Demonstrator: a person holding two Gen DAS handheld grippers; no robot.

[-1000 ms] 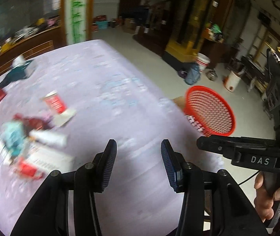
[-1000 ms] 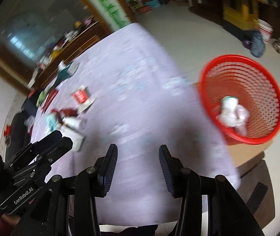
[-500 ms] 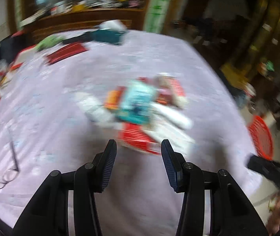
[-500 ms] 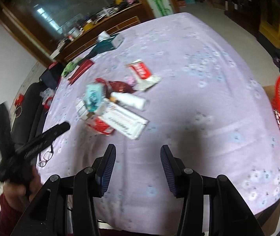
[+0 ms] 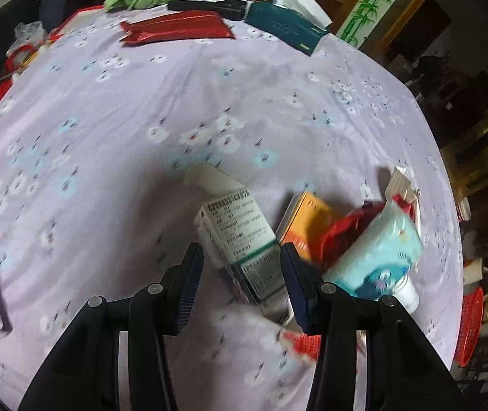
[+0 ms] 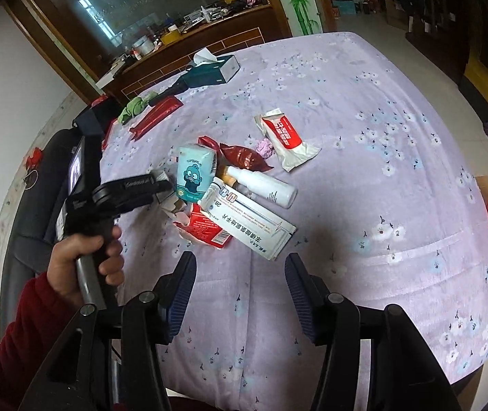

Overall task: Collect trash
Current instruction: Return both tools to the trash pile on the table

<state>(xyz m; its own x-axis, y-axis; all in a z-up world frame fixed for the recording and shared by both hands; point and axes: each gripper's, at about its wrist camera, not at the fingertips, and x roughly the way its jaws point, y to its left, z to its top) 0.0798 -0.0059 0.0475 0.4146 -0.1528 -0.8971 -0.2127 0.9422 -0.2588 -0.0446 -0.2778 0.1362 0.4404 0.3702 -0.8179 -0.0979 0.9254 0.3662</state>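
Trash lies in a loose heap on the lavender flowered table (image 5: 209,102), and your left gripper (image 5: 242,286) is right at it. In the left wrist view, a white medicine box (image 5: 235,236) sits low and centre, its near end reaching in between the spread, empty jaws; its long axis runs from upper left to lower right, skewed to the jaw line. Just to its right are an orange box (image 5: 307,219), a red wrapper (image 5: 343,231) and a teal tissue pack (image 5: 380,253). The red basket (image 5: 470,328) shows only at the lower right edge.

In the right wrist view, your right gripper (image 6: 240,294) hangs low centre, released and empty, well short of the heap. The long white medicine carton (image 6: 249,221) lies diagonally above it, with a white bottle (image 6: 261,181) and a red-and-white wipes pack (image 6: 283,135) beyond. Your left hand (image 6: 83,257) grips its handle at the left, tool levelled at the pile. The left is clearly nearer; I judge a slight wrist turn would square its jaws across the box.
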